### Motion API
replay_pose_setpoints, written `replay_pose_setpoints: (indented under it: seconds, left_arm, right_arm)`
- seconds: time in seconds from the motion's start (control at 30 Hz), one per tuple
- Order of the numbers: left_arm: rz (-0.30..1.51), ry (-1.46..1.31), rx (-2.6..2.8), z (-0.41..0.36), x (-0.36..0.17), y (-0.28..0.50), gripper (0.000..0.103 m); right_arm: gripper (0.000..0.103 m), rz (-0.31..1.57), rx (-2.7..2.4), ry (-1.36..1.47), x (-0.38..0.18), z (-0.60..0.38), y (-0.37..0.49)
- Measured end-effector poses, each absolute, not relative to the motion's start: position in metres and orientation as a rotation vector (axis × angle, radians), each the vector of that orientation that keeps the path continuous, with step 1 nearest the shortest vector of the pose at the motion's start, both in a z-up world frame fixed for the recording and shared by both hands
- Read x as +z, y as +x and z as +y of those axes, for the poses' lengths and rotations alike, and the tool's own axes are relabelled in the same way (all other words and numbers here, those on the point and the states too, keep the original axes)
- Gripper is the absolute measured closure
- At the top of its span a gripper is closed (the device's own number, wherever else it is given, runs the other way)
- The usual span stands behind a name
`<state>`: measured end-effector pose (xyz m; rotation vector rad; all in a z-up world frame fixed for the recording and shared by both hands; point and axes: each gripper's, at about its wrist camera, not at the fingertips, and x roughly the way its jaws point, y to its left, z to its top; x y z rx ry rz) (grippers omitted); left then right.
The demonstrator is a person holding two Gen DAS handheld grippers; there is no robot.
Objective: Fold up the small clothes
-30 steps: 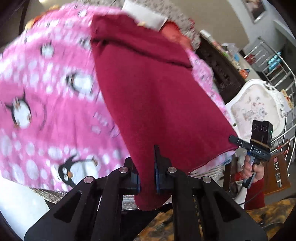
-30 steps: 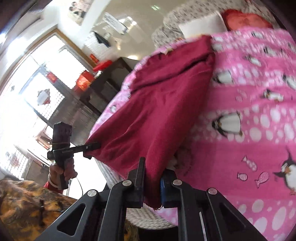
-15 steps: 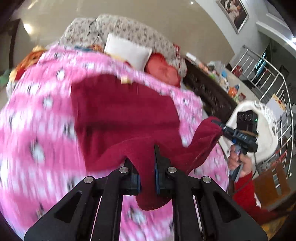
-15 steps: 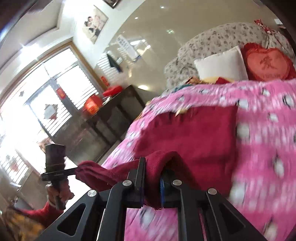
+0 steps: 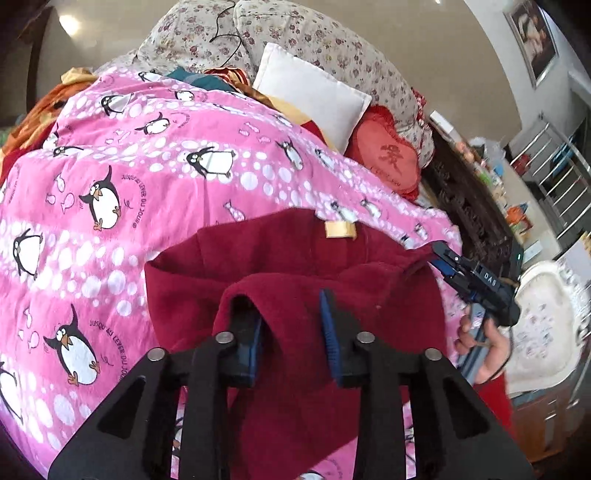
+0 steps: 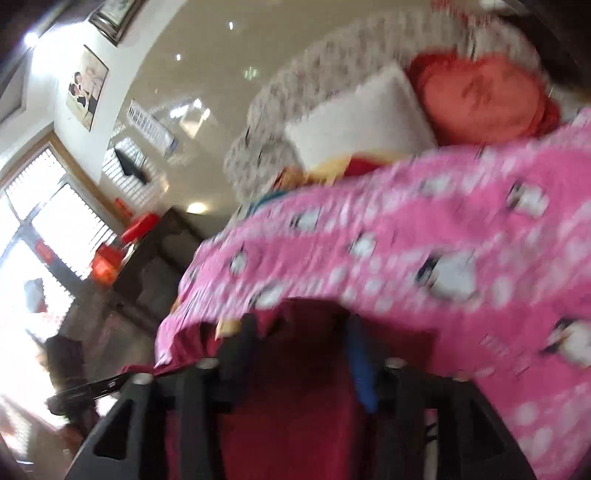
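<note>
A dark red fleece garment [image 5: 295, 258] lies folded over on the pink penguin blanket [image 5: 129, 184], with a yellow label [image 5: 340, 229] near its far edge. My left gripper [image 5: 291, 325] is open, its jaws apart, and a fold of the red cloth drapes over the left finger. My right gripper [image 6: 301, 343] is open over the same red garment [image 6: 295, 406]; its view is blurred. The right gripper also shows in the left wrist view [image 5: 443, 258], at the garment's right edge, jaws apart.
A white pillow [image 5: 314, 92] and a red heart cushion [image 5: 388, 158] lie at the head of the bed against a floral cushion [image 5: 295, 33]. A dark wooden cabinet [image 5: 472, 206] stands to the right. Windows and a dark table [image 6: 147, 258] are on the left.
Both grippers carried the near edge of the red garment forward over its far part, then opened and let it go. The garment now lies doubled.
</note>
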<state>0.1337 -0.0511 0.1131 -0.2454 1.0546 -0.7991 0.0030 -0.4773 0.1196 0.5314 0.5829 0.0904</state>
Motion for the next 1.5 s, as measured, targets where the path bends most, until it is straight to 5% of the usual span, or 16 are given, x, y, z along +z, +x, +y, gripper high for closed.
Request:
replay_pose_setpoints:
  seconds: [0.03,0.1,0.2,0.47,0.5,0.53,0.57,0.87,1.0,1.2,1.5]
  left_arm:
    - [1.044,-0.255,-0.802,-0.048,0.118,0.133,0.069]
    - [0.988,-0.235,-0.764,-0.046,0.134,0.129,0.038]
    - [0.848,-0.262,-0.722,-0.03,0.158,0.121,0.024]
    - [0.909,-0.199,-0.769,-0.053,0.135,0.095,0.024]
    - [0.922,-0.198,-0.768,-0.057,0.129,0.092,0.024]
    - [0.94,-0.179,-0.745,-0.064,0.118,0.092,0.024]
    - [0.946,-0.162,-0.723,-0.068,0.112,0.094,0.024]
    - [0.964,-0.164,-0.56,-0.078,0.065,0.142,0.024]
    - [0.921,-0.135,-0.544,-0.075,0.076,0.129,0.024]
    - [0.788,-0.073,-0.543,-0.076,0.106,0.105,0.024]
    - [0.792,0.026,-0.426,-0.107,0.076,0.138,0.024]
  right_arm:
    - [0.046,0.553,0.06,0.524,0.128,-0.481,-0.004]
    - [0.046,0.519,0.065,0.544,0.141,-0.487,-0.015]
    - [0.046,0.524,0.071,0.474,0.151,-0.47,-0.034]
    - [0.048,0.663,-0.008,0.259,0.12,-0.429,-0.015]
    - [0.055,0.687,-0.023,0.249,0.113,-0.43,-0.008]
    - [0.084,0.698,-0.036,0.231,0.107,-0.43,-0.001]
    - [0.097,0.698,-0.061,0.209,0.103,-0.431,0.002]
    - [0.096,0.707,-0.131,0.24,0.087,-0.452,0.007]
    - [0.072,0.645,-0.159,0.235,0.109,-0.448,-0.013]
    - [0.072,0.582,0.002,0.211,0.137,-0.41,-0.036]
    - [0.072,0.694,-0.049,0.16,0.1,-0.397,0.033]
